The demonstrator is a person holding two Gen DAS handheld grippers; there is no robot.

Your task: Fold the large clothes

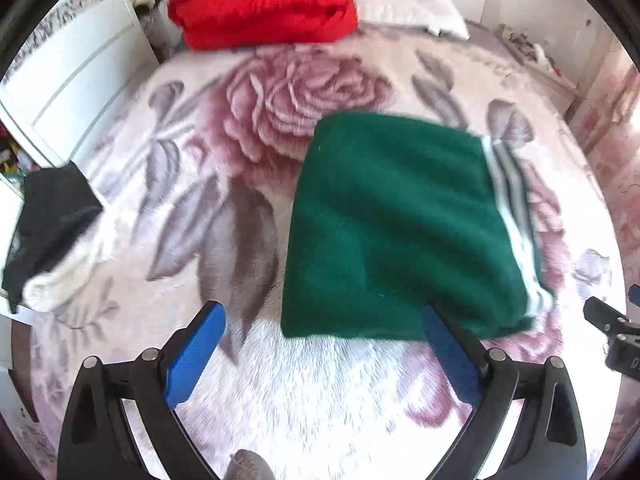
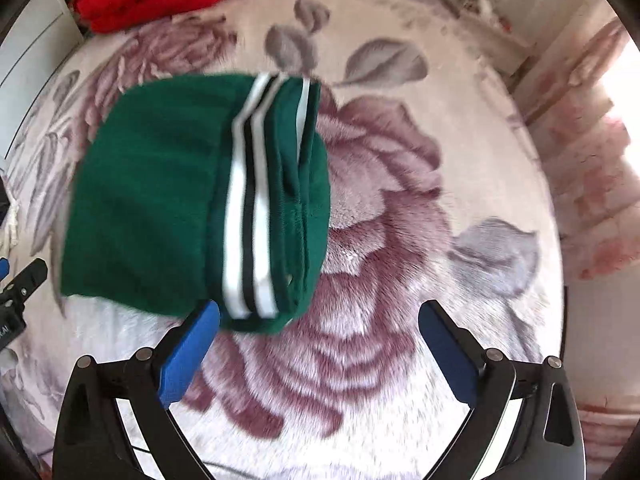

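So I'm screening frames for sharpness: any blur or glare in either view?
Left wrist: green garment edges smeared, blanket pile streaked. Right wrist: stripes softly blurred, window side blown out white. Both: fisheye bending, dark corners.

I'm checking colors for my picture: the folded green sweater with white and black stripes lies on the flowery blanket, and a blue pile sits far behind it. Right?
Almost. The far pile is red, not blue; the left wrist view shows it plainly. The green sweater does lie folded on the flowery blanket, stripes and all.
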